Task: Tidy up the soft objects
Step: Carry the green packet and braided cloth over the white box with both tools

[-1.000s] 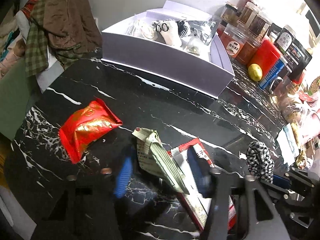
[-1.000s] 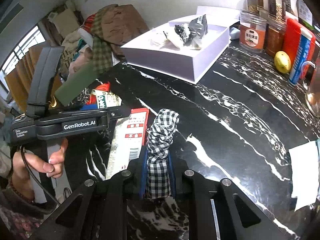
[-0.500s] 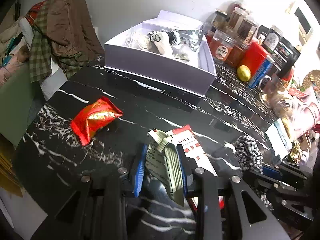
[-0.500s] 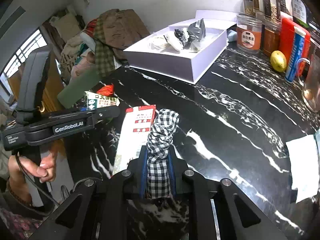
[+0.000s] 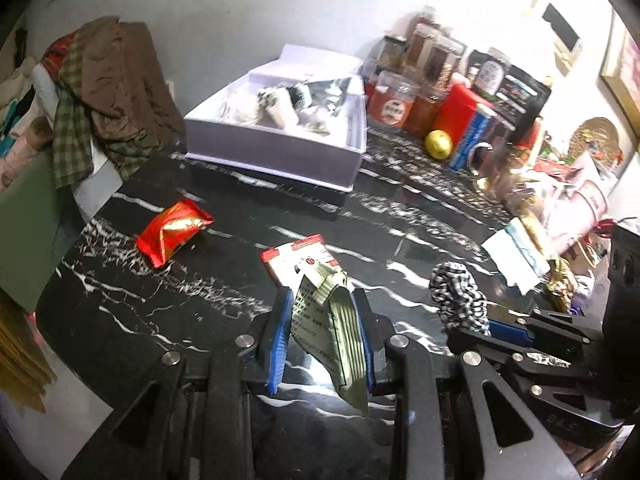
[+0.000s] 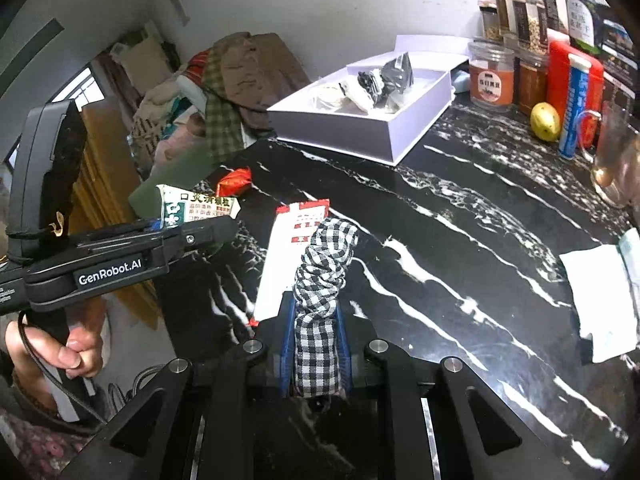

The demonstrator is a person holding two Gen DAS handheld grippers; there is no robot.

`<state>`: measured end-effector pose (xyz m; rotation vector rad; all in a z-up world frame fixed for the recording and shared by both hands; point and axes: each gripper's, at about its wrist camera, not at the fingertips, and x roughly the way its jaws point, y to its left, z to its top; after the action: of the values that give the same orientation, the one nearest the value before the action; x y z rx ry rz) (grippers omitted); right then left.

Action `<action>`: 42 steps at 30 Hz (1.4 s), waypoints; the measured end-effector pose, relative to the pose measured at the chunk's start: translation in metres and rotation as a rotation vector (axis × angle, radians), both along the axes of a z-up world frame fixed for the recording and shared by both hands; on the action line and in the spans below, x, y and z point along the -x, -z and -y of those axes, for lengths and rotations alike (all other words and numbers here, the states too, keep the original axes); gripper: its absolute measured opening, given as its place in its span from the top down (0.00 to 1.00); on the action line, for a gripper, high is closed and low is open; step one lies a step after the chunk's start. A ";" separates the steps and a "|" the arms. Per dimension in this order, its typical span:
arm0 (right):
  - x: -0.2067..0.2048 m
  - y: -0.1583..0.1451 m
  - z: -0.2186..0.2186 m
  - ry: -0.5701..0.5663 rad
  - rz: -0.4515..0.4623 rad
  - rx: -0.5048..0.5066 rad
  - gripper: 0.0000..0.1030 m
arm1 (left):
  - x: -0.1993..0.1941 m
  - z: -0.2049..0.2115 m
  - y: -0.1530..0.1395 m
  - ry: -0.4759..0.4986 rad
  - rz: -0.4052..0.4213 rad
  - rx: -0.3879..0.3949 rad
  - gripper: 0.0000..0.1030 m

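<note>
My left gripper (image 5: 322, 332) is shut on a green-and-white sachet packet (image 5: 330, 328) and holds it above the black marble table (image 5: 200, 280); it also shows in the right wrist view (image 6: 192, 210). My right gripper (image 6: 316, 344) is shut on a black-and-white checked scrunchie (image 6: 324, 268), also seen in the left wrist view (image 5: 458, 300). A red snack packet (image 5: 172, 230) and a red-and-white flat packet (image 5: 298, 262) lie on the table. A white open box (image 5: 280, 152) at the back holds several soft items.
Jars, a red tin, a lemon (image 5: 438, 144) and a glass mug (image 5: 486, 160) line the back right. White paper (image 6: 600, 296) lies at the right. A pile of clothes (image 5: 104, 100) sits beyond the table's left edge.
My left gripper closed on the sachet packet and lifted it off the table, pulling back. The right gripper rose slightly with the scrunchie.
</note>
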<state>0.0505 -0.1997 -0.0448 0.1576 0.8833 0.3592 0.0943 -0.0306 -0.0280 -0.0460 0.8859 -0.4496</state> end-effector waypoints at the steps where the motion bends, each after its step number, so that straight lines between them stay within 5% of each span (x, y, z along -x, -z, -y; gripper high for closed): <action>1: 0.002 -0.003 0.000 -0.001 0.008 0.002 0.82 | 0.002 0.002 -0.003 0.007 0.010 0.003 0.72; 21: -0.014 -0.081 0.012 -0.004 0.214 0.045 0.82 | -0.018 0.022 -0.078 0.062 0.227 0.068 0.72; 42: -0.116 -0.131 0.032 0.010 0.339 0.053 0.82 | -0.131 0.047 -0.123 0.048 0.347 0.099 0.72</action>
<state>0.1667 -0.2314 0.0866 0.0491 0.5565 0.3409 0.2254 -0.0777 0.0947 -0.0362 0.5247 -0.5281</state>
